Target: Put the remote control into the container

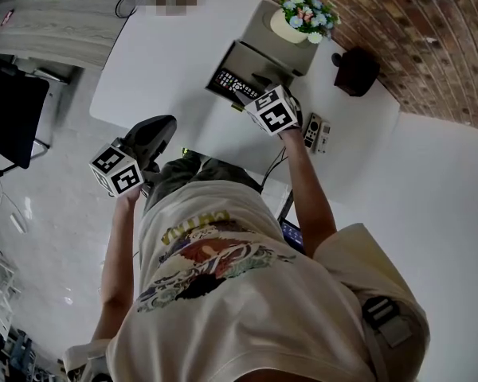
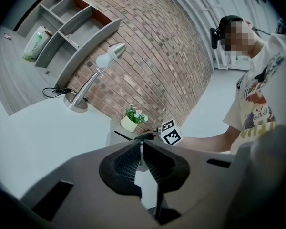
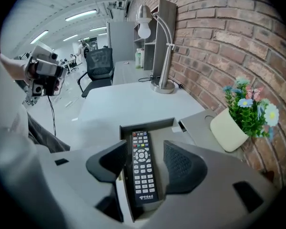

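Note:
A long black remote control (image 1: 236, 83) (image 3: 142, 175) lies flat inside the grey open container (image 1: 259, 60) (image 3: 148, 124) on the white table. My right gripper (image 1: 255, 98) (image 3: 145, 150) hangs just above it, pointing steeply down. It is open: one jaw stands on each side of the remote with a gap to either pad. My left gripper (image 1: 166, 126) (image 2: 141, 149) is held off the table's near edge by the person's waist, pointing roughly level, with its ribbed pads together and nothing between them.
A cream pot of flowers (image 1: 303, 18) (image 3: 233, 128) stands behind the container by the brick wall. Two small remotes (image 1: 316, 132) lie right of it, with a dark object (image 1: 354, 72) beyond. A desk lamp (image 3: 159, 46) stands further along the table. An office chair (image 1: 12, 114) is at the left.

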Demonstrator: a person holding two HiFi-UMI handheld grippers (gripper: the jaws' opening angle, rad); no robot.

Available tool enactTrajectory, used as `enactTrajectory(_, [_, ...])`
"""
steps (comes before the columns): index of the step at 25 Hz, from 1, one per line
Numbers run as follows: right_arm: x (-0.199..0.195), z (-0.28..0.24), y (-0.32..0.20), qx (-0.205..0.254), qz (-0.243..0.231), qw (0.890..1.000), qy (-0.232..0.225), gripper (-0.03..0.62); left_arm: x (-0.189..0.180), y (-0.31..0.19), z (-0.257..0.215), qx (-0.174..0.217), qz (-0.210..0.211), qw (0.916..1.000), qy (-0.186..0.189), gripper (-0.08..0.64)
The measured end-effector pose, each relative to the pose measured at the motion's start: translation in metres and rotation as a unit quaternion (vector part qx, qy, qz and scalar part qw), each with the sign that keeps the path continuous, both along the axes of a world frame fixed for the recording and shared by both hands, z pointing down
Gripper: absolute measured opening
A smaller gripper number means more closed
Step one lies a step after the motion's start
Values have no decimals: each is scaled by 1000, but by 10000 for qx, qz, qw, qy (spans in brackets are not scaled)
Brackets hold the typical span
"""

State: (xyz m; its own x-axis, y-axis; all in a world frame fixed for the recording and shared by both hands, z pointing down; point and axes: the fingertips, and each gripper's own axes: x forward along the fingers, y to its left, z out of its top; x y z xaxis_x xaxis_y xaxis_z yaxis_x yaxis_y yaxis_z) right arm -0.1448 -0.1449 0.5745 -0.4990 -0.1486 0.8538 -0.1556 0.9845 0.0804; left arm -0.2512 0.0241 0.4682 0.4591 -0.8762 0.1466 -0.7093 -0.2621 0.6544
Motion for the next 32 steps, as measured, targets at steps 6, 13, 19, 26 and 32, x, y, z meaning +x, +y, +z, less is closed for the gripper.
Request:
enactTrajectory(6, [2, -37, 15, 22, 172, 9984, -546, 141, 13, -15, -13, 172, 333, 9990, -236, 6])
enactTrajectory(13, [26, -70, 26, 145, 588, 9924, -1071, 34, 35, -42, -27, 378, 839, 9946, -480, 5])
enactTrajectory(19, [47, -88, 42, 86, 911, 9873, -1296, 34, 52, -57, -38, 475, 1210, 9897, -601, 5])
enactTrajectory(26, [70, -100, 52, 69, 1360, 9795, -1481, 34, 78, -71, -51, 545, 1520, 9859, -439, 6])
enactTrajectory(32, [99, -101, 53, 112, 1666, 9740, -1534, 34, 102, -82, -49, 573, 1692, 9824, -544, 6])
